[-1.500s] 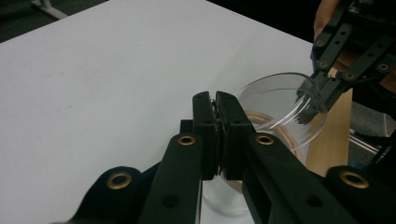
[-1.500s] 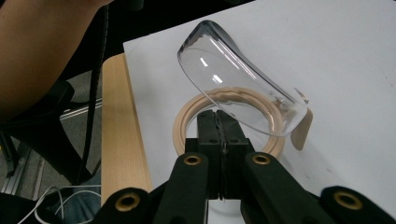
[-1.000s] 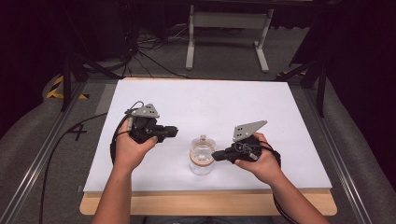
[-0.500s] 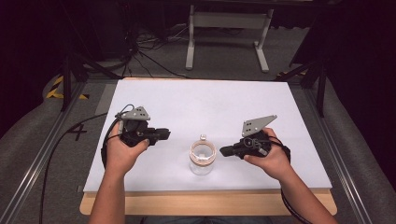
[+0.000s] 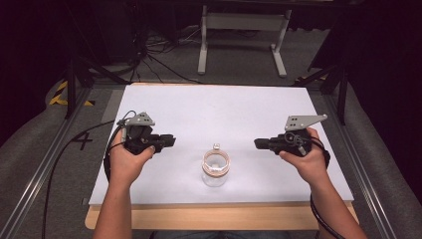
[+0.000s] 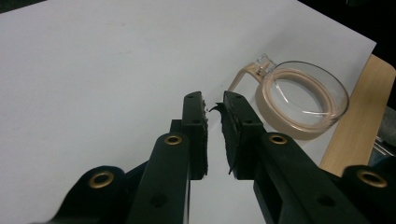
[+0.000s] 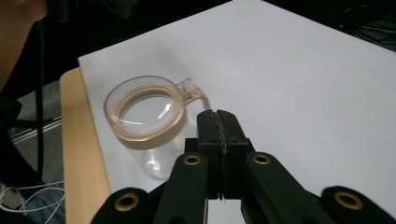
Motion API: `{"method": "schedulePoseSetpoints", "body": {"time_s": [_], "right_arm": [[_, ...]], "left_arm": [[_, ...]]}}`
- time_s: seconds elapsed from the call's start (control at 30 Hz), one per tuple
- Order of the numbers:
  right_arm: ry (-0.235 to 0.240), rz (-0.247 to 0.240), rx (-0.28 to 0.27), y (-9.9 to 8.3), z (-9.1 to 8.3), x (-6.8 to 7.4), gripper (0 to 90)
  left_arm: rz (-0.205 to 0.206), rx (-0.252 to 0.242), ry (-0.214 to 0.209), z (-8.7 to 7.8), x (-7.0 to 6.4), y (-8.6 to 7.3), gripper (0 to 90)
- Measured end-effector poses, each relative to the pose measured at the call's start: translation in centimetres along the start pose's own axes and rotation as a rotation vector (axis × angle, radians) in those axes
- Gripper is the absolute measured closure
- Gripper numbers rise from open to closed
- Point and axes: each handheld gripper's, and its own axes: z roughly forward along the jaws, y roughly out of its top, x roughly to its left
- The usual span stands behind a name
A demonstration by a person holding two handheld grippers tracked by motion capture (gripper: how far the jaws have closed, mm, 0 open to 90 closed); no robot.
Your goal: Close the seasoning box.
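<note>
A small clear glass jar [image 5: 215, 167] with a tan seal ring and a wire clasp stands upright near the front middle of the white table top [image 5: 224, 109]. My left gripper [image 5: 171, 141] hovers to its left and points at it, well apart. In the left gripper view the jaws of my left gripper [image 6: 213, 100] stand a narrow gap apart with nothing between them, and the jar [image 6: 301, 100] lies ahead to the right. My right gripper [image 5: 256, 144] hovers to the jar's right. My right gripper [image 7: 218, 116] is shut and empty, with the jar [image 7: 144, 109] ahead to its left.
The table's wooden front edge [image 5: 219, 216] runs just behind the jar on the person's side. A white metal stand [image 5: 241, 30] and cables lie on the floor beyond the table. Black rails flank both sides.
Both grippers have drawn outward from the jar. The right one, close against the jar a second ago, now sits well to its right. The jar has stayed in place.
</note>
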Motion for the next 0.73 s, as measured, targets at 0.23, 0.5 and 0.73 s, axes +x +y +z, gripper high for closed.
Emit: {"method": "schedulePoseSetpoints", "body": {"time_s": [0.23,0.5,0.73], "right_arm": [[-0.110,0.062,-0.008,-1.4,-1.4,-2.6,87.3],[-0.190,0.109,0.023,-3.5,-0.8,-5.2,74.2],[-0.201,0.123,-0.031,-3.6,-0.6,-5.6,61.8]], "left_arm": [[-0.040,0.029,0.025,0.5,0.9,-0.5,77.0],[-0.094,0.065,0.053,1.6,2.4,-1.5,70.1],[-0.093,0.057,0.049,1.7,2.4,-1.5,61.8]]}}
